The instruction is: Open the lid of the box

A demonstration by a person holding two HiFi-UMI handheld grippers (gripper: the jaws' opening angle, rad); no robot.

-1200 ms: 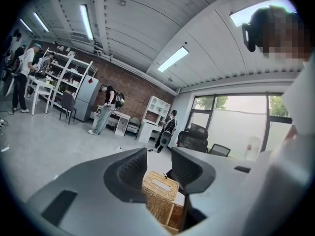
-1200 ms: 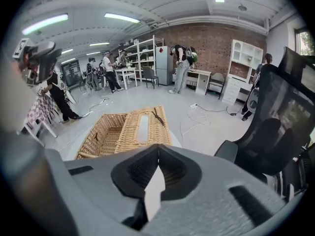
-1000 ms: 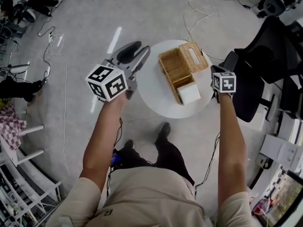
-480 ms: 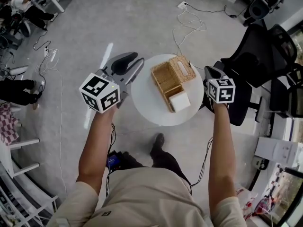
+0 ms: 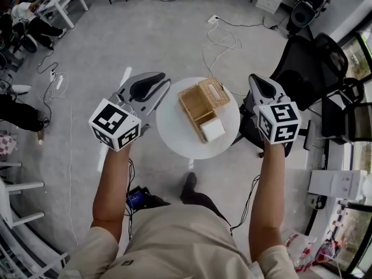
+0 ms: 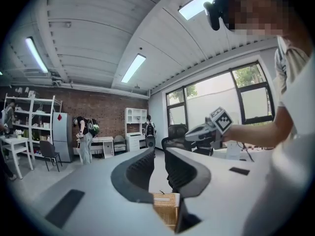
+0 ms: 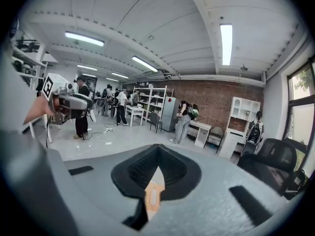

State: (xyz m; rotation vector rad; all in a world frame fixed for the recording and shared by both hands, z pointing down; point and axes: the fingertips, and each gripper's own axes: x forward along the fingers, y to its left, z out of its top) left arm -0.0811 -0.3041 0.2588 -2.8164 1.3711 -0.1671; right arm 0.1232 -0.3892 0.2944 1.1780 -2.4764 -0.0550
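Wicker box (image 5: 195, 104): sits on the round white table (image 5: 171, 127), near its middle. Its lid (image 5: 214, 92) is open and tipped back off the far right side. The near end compartment holds a white block (image 5: 213, 130).

My left gripper (image 5: 160, 83): out past the table's left edge, clear of the box. The jaws are a narrow slit apart and have just been closing, with nothing between them.

My right gripper (image 5: 258, 85): past the table's right edge, also clear of the box. The jaw tips are together and hold nothing.

Black office chair (image 5: 302, 57): just beside the table, on its right.

Cables (image 5: 218, 39): loose on the grey floor (image 5: 116, 39) beyond the table.
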